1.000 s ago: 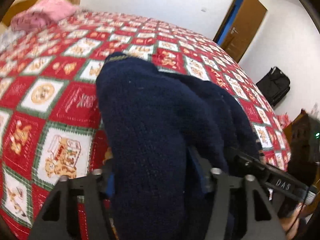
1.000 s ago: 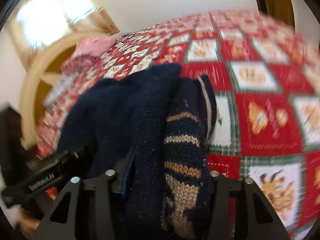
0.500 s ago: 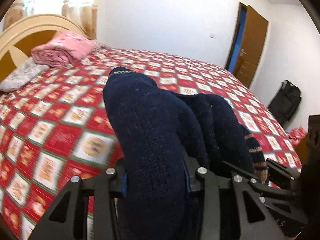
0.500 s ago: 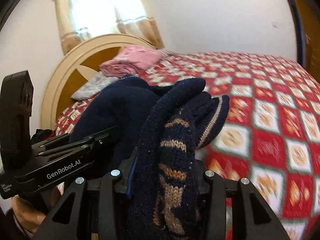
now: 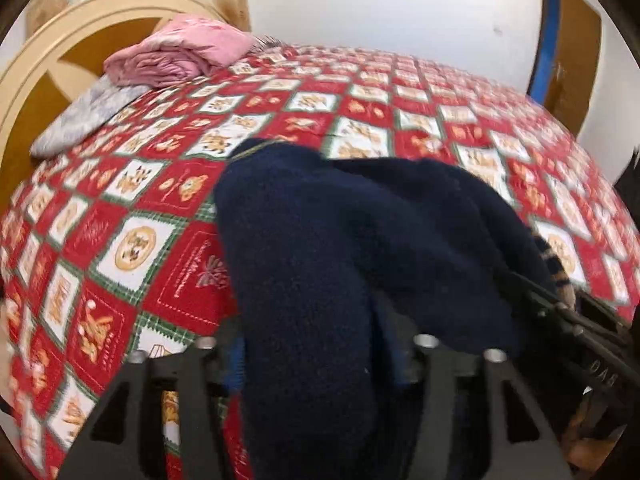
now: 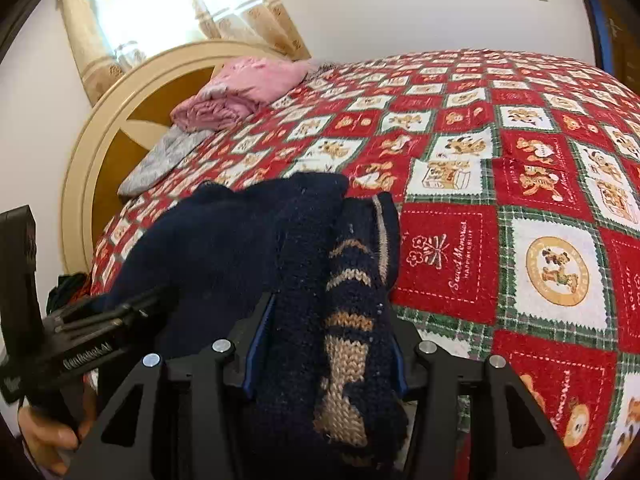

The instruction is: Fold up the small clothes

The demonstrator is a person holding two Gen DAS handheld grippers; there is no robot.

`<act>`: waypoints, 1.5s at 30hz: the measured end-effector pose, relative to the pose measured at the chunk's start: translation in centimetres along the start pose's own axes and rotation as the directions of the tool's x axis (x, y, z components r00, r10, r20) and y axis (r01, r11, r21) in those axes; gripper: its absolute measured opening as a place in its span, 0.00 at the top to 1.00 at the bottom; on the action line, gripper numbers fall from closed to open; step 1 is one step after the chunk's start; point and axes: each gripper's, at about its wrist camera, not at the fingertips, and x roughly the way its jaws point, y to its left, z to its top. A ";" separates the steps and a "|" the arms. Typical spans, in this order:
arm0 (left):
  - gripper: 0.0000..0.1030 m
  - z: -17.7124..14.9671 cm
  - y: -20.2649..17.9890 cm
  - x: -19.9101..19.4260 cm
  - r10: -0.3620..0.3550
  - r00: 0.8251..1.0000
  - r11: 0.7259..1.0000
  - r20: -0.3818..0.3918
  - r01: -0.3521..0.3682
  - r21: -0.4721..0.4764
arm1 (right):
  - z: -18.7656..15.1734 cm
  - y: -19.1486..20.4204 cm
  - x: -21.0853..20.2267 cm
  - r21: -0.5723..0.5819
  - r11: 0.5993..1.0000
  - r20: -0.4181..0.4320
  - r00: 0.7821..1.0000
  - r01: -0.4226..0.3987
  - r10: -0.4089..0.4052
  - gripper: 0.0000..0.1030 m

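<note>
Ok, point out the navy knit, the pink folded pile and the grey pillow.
navy knit [image 6: 248, 248]: right wrist view, plain dark panel.
pink folded pile [image 6: 240, 92]: right wrist view, top fold.
grey pillow [image 5: 84, 116]: left wrist view, middle of its top.

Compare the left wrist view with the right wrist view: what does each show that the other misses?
Only the left wrist view shows the brown door on the far wall. Only the right wrist view shows the window curtains, the sweater's tan stripes up close, and the hand holding the left gripper. Both show the navy sweater between each gripper's opening jaws, the red patterned bedspread, the pink folded bundle and the headboard.
</note>
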 end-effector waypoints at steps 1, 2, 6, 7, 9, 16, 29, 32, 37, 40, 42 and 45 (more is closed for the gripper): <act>0.20 0.0 0.4 -0.3 0.011 1.000 1.000 0.002 -0.011 -0.010 | -0.1 0.0 -0.8 0.011 1.000 0.009 1.000 0.007 -0.007 0.51; 0.17 0.0 0.7 -0.5 0.027 1.000 1.000 -0.001 -0.027 -0.011 | -0.5 -0.1 -2.6 0.018 0.999 0.060 0.998 0.034 -0.035 0.51; 0.17 -0.9 1.5 -3.7 0.036 0.999 0.999 0.037 -0.035 -0.021 | -2.2 1.7 -7.7 -0.079 0.978 0.188 0.966 0.193 -0.175 0.52; 0.17 -1.2 1.6 -4.2 0.041 0.998 0.999 0.045 -0.039 -0.028 | -3.0 2.3 -8.5 -0.103 0.975 0.191 0.966 0.195 -0.173 0.52; 0.17 -2.0 1.8 -5.3 0.063 0.996 0.998 0.062 -0.061 -0.034 | -4.2 3.2 -8.9 -0.139 0.973 0.176 0.972 0.181 -0.156 0.55; 0.17 -5.8 -0.5 -5.6 0.176 0.984 0.984 0.040 -0.176 0.016 | -8.1 4.5 -6.3 -0.235 0.948 0.054 0.976 0.216 -0.209 0.58; 0.17 -8.0 0.3 -5.0 0.147 0.989 0.987 -0.028 -0.149 -0.057 | -9.0 2.2 -6.5 -0.031 0.983 -0.032 0.983 0.179 -0.180 0.52; 0.17 -8.7 0.1 -6.1 0.130 0.991 0.989 -0.023 -0.131 -0.062 | -10.8 3.9 -9.9 -0.047 0.980 0.053 0.980 0.193 -0.190 0.51; 0.17 -10.3 -0.4 -8.5 0.084 0.996 0.995 -0.015 -0.085 -0.051 | -12.9 4.4 -11.9 0.000 0.989 0.038 0.989 0.146 -0.146 0.51; 0.17 -11.5 -1.2 -9.3 0.067 0.998 0.997 -0.018 -0.068 -0.021 | -13.9 4.5 -12.8 0.033 0.989 0.024 0.989 0.143 -0.143 0.51; 0.17 -12.2 -1.6 -10.1 0.057 0.998 0.998 -0.010 -0.057 -0.008 | -14.3 5.1 -13.9 0.022 0.985 0.036 0.985 0.171 -0.172 0.51; 0.13 -12.9 -2.0 -11.9 0.029 1.000 1.000 0.012 -0.029 0.003 | -14.8 6.3 -15.6 -0.007 0.981 0.048 0.980 0.196 -0.195 0.51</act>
